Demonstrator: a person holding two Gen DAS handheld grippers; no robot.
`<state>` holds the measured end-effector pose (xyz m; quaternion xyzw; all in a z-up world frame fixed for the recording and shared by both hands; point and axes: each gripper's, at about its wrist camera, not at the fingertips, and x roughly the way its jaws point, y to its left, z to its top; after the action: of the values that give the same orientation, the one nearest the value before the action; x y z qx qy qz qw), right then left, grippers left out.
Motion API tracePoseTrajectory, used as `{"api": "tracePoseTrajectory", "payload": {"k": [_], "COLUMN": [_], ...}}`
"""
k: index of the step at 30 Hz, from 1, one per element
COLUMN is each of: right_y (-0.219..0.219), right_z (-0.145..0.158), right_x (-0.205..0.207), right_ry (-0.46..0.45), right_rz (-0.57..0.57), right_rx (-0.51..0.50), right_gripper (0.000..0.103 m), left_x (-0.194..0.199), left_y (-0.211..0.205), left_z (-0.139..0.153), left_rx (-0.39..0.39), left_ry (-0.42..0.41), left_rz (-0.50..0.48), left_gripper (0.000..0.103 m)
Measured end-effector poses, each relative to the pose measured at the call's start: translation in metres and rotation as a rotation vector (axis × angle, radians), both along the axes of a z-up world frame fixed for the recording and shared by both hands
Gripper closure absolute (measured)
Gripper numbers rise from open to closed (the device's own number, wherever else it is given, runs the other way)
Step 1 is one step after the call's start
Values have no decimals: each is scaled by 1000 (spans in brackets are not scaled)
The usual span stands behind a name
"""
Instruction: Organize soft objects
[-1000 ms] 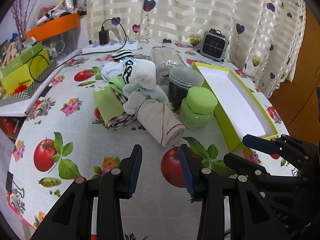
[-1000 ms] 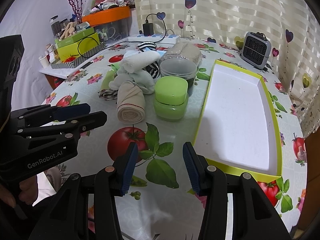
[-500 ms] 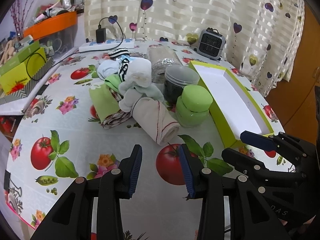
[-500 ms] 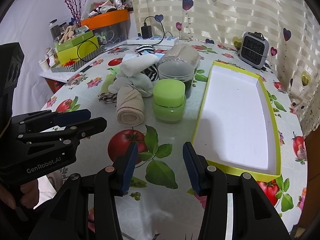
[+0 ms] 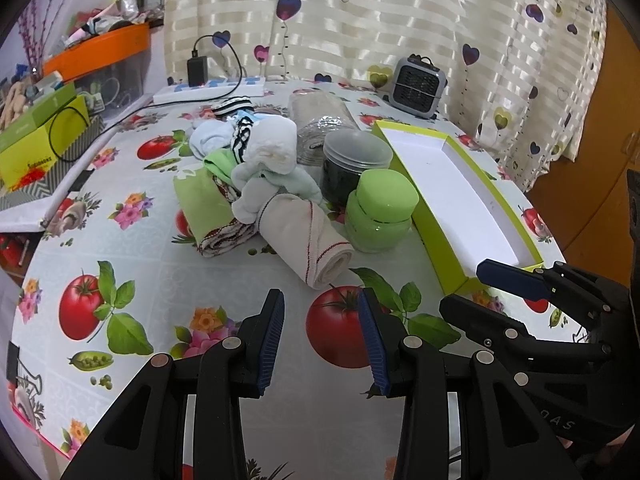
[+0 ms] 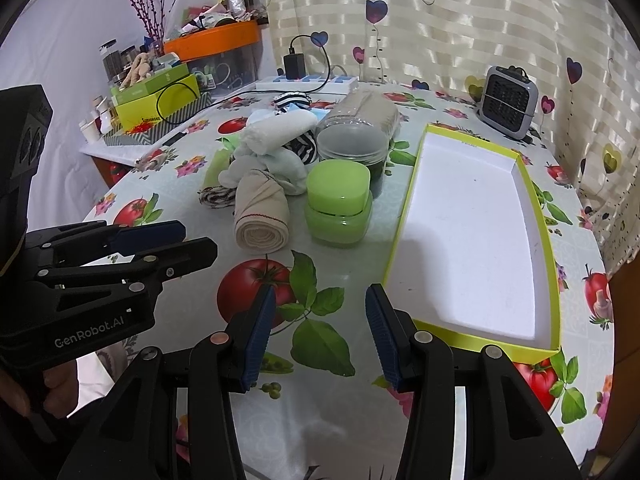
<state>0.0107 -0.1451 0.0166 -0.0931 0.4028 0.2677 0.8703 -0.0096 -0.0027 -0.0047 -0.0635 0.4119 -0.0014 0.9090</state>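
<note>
The left claw (image 5: 320, 336) hangs over the near edge of the tabletop (image 5: 132, 272) with its jaws well apart and nothing between them. The right claw (image 6: 318, 330) hangs beside it, jaws likewise wide and empty, just short of the near end of the green box (image 6: 554, 280), whose white inside is bare. Each claw shows at the side of the other's view.

Straight ahead of the left claw lies a cream rolled cloth (image 5: 308, 236) with a red stitched line, its open end toward the near edge. Behind it is the heap of soft things: a green rolled cloth (image 5: 204, 208), a white sock bundle (image 5: 268, 160), a pale blue sock (image 5: 210, 140) and a black and white striped piece (image 5: 240, 138).

Between the heap and the box stand a green jar (image 6: 338, 204) and behind it a dark jar with a clear lid (image 6: 352, 144), both close against the socks. A plastic-wrapped roll (image 5: 320, 120) lies behind them. At the far edge are a small grey heater (image 6: 508, 102) and a power strip (image 5: 210, 90) with a charger plugged in
</note>
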Motion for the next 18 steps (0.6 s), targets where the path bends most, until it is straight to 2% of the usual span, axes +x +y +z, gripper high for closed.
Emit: {"api": "tracePoseTrajectory", "payload": {"k": [18], "right_y": [7], "right_z": [3], "right_x": [0], "right_ry": [-9], "right_rz": [31], "right_rx": [9], "right_gripper": [55], "left_x": [-3], "left_y": [-3], "left_z": [-2], "left_rx": [3], "left_ry": [1], "left_rz": [4], "left_gripper": [66]}}
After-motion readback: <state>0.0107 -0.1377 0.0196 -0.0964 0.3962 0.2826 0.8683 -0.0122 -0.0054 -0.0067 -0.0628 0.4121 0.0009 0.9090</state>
